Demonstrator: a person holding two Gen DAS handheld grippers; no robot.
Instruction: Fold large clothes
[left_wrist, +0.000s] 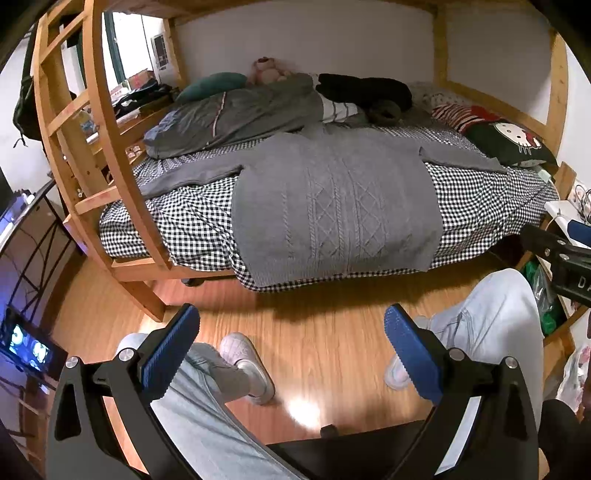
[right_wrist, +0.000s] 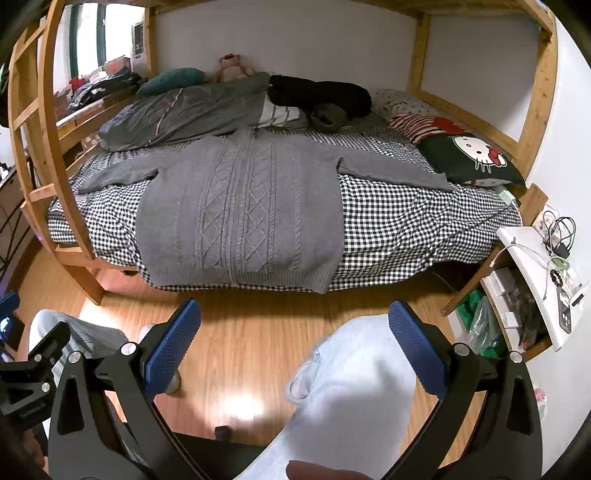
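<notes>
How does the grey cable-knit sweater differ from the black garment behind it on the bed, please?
The grey cable-knit sweater lies spread flat with both sleeves out, while the black garment sits bunched in a heap. The sweater reaches the mattress's front edge, its hem hanging over; the black garment lies by the back wall. The sweater covers far more bed. Both rest on the black-and-white checked sheet, untouched by either gripper.

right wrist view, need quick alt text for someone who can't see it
A grey knitted sweater lies flat, sleeves spread, on a checked bed sheet, its hem hanging over the bed edge. The open right gripper hovers over the wooden floor, holding nothing.
</notes>
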